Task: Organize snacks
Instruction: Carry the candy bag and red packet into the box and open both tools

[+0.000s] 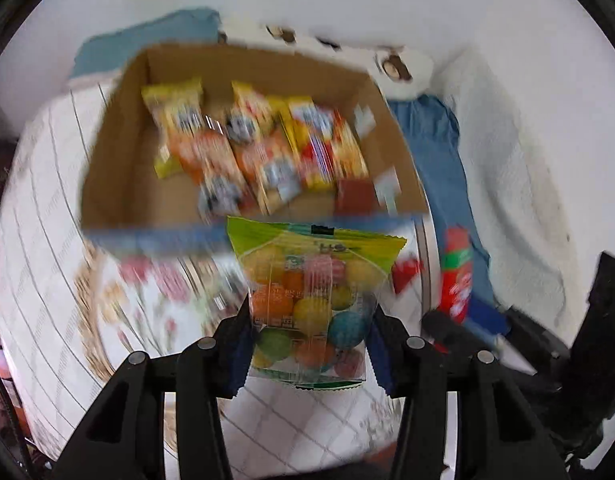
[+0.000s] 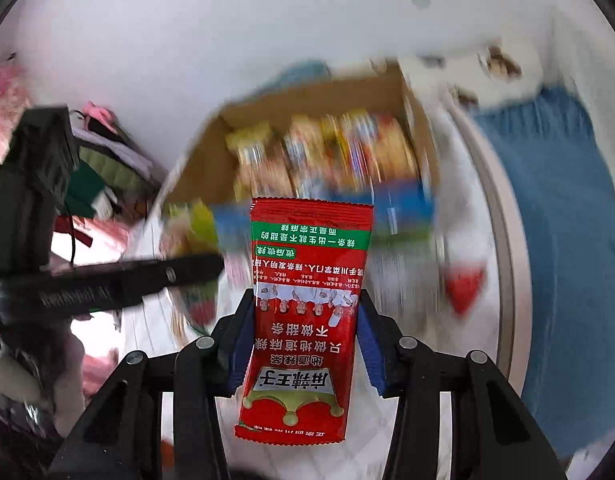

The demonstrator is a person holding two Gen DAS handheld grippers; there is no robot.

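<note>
My left gripper is shut on a clear bag of coloured candy balls with a green top, held just in front of an open cardboard box. The box holds several yellow and orange snack packets. My right gripper is shut on a red snack packet with Chinese print, held before the same box. The red packet also shows at the right of the left wrist view. The left gripper's arm and its candy bag show at the left of the right wrist view.
The box stands on a white floral cloth over a round table. A small red packet lies on the cloth to the right. Blue fabric lies beyond the table's right edge. Clutter sits far left. A white wall stands behind.
</note>
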